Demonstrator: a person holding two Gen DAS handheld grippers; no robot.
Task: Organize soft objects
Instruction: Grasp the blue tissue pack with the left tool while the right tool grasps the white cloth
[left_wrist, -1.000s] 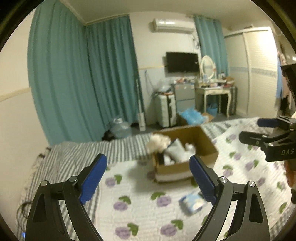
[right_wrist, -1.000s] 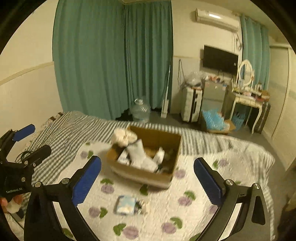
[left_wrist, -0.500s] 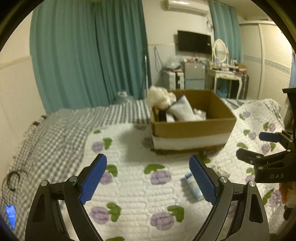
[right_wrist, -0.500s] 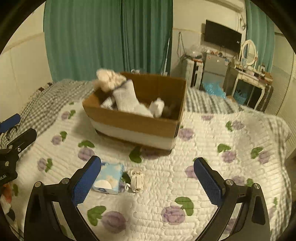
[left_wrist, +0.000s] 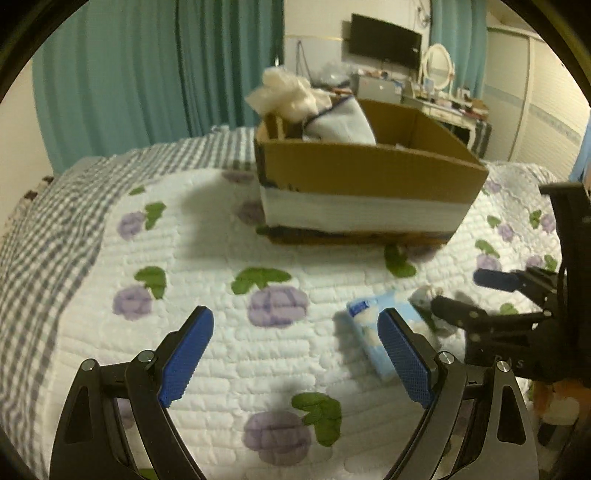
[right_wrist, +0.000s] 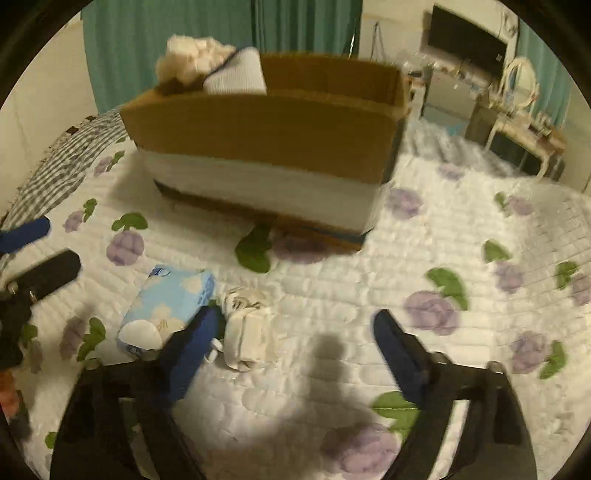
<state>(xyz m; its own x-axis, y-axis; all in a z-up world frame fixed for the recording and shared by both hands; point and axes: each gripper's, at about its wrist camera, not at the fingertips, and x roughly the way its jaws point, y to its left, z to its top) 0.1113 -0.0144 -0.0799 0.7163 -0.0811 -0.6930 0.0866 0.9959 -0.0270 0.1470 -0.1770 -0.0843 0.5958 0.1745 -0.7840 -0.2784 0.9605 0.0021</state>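
Note:
A cardboard box (left_wrist: 365, 173) (right_wrist: 266, 125) stands on the quilted bed, with a fluffy cream item (left_wrist: 284, 92) (right_wrist: 192, 59) and a pale folded cloth (left_wrist: 340, 125) (right_wrist: 236, 77) sticking out. A light blue tissue pack (left_wrist: 369, 332) (right_wrist: 170, 306) and a small white crumpled bundle (right_wrist: 247, 332) lie in front of the box. My left gripper (left_wrist: 295, 354) is open and empty, low over the quilt, left of the pack. My right gripper (right_wrist: 291, 350) is open and empty, just above the white bundle; it also shows in the left wrist view (left_wrist: 476, 295).
A white quilt with purple flowers (left_wrist: 277, 306) covers the bed, over a grey checked sheet (left_wrist: 44, 236) at the left. Teal curtains (left_wrist: 147, 74), a wall TV (left_wrist: 384, 44) and a dressing table (right_wrist: 517, 118) stand beyond the bed.
Both grippers have come down and forward toward the quilt; the box, tissue pack and white bundle now appear much closer. Both stay open and empty.

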